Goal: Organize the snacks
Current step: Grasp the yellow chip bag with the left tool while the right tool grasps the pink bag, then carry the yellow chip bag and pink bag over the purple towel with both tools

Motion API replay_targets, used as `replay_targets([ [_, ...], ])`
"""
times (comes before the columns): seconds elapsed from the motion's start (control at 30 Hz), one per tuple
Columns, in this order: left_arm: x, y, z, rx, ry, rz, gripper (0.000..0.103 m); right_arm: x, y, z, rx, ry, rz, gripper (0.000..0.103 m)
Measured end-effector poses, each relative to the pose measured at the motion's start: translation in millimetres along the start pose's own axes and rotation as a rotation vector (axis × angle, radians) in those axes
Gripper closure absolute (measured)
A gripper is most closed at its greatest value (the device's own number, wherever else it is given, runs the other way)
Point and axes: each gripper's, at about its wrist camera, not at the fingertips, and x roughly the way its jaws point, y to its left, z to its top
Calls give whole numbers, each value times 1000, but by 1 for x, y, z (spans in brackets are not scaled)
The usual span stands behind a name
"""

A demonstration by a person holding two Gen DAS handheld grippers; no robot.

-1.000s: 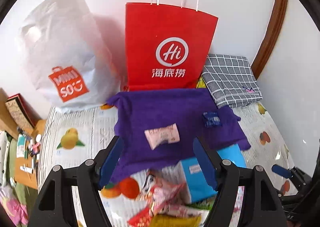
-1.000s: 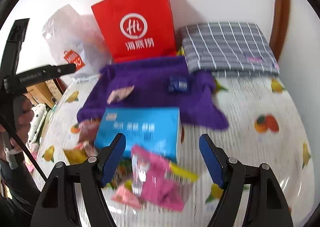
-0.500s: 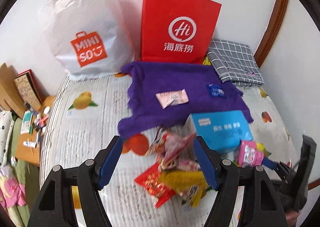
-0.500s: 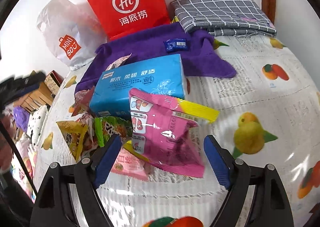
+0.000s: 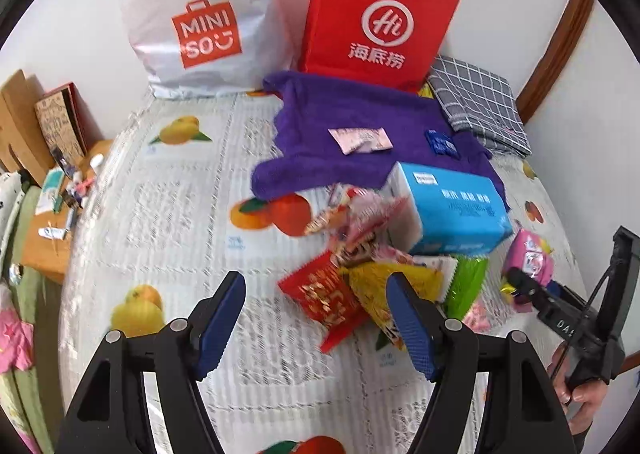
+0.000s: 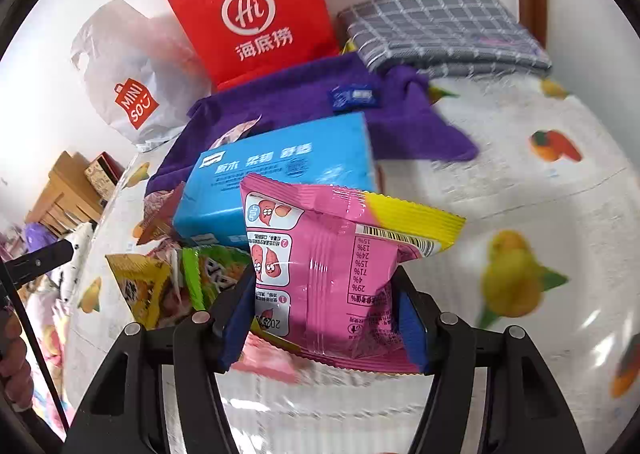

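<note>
**Right claw closes on the pink snack packet**

The right claw (image 6: 326,310) has just been closing, and its blue pads now press both sides of the pink snack packet (image 6: 336,274), which sits in front of the blue tissue box (image 6: 280,174) on the fruit-print bed cover (image 6: 520,190). The left claw (image 5: 316,318) hangs released above the cover, nothing between its jaws, just beside the red packet (image 5: 326,294) and yellow packet (image 5: 384,286) in the snack pile. Behind lies a purple towel (image 5: 340,122).

Fruit-print bed (image 5: 168,214); purple towel (image 5: 344,122); snack packets (image 5: 360,278)
</note>
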Motion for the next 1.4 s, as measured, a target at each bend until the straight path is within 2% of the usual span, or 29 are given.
replay_targets([
  [0.2, 19, -27, -15, 47, 47, -13, 32, -19, -28, -10, -16, -5, -32, 40],
  [0.43, 43, -52, -21, 85, 103, -19, 32, -15, -36, -30, -70, 27, -52, 40],
  [0.67, 60, -64, -18, 93, 113, -22, 32, -17, -38, -37, -90, 10, -43, 40],
  [0.77, 64, -64, -15, 85, 105, -26, 36, -18, -38, -38, -82, 3, -42, 40],
  [0.83, 64, -62, -14, 80, 102, -41, 39, -19, -37, -39, -77, 4, -44, 40],
  [0.9, 61, -61, -14, 83, 92, -52, 49, -19, -37, -38, -77, 5, -45, 40],
  [1.0, 57, -57, -14, 91, 86, -75, 55, -22, -36, -37, -77, 6, -57, 40],
  [1.4, 24, -49, -17, 187, 46, -116, 57, -54, -19, -37, -23, -58, -92, 40],
])
